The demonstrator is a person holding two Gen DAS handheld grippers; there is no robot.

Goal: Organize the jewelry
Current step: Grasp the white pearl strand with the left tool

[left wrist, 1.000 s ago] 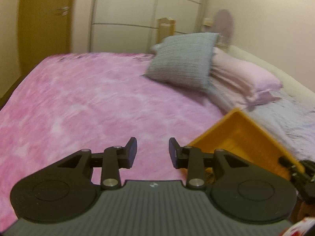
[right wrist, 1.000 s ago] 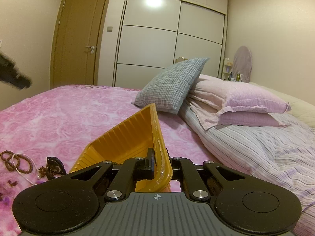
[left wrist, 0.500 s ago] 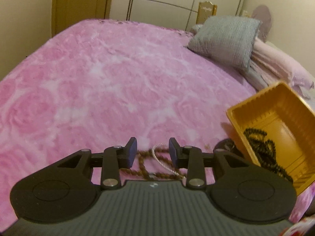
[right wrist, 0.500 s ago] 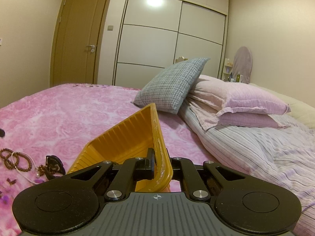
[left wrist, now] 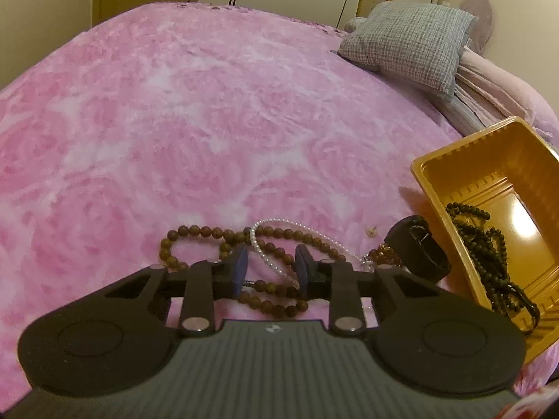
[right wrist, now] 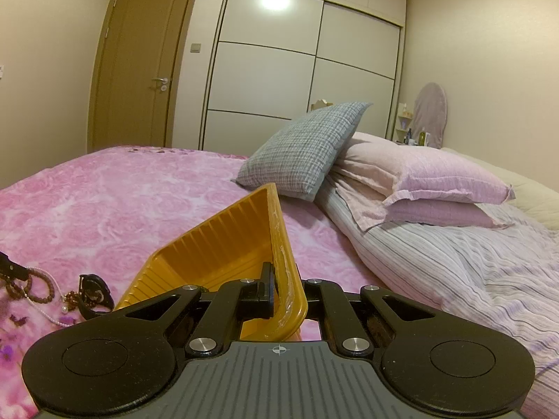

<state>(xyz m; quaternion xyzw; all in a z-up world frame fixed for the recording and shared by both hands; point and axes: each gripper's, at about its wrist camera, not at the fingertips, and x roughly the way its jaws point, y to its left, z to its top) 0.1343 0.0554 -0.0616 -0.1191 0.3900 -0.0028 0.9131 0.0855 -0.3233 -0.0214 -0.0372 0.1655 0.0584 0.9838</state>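
Note:
On the pink bedspread lies a brown wooden bead strand [left wrist: 195, 232], tangled with a white pearl strand [left wrist: 279, 223]. My left gripper [left wrist: 270, 267] hangs low over them. Its jaws are closing, with beads and pearls between the pads, and a gap still shows on both sides. A black band [left wrist: 415, 248] and small amber beads [left wrist: 380, 255] lie just to the right. The orange tray [left wrist: 489, 160] is tilted and holds a dark bead necklace [left wrist: 489, 244]. My right gripper [right wrist: 286, 293] is shut on the tray's rim [right wrist: 283, 244].
A grey checked cushion [right wrist: 307, 146] and pink pillows [right wrist: 419, 178] are stacked at the head of the bed. A striped sheet [right wrist: 436, 262] covers the right side. A wardrobe [right wrist: 297, 70] and a door [right wrist: 139, 63] stand behind the bed.
My left gripper has dropped and tipped down onto the bead pile, and its jaws have narrowed. The right gripper and the tray have stayed still.

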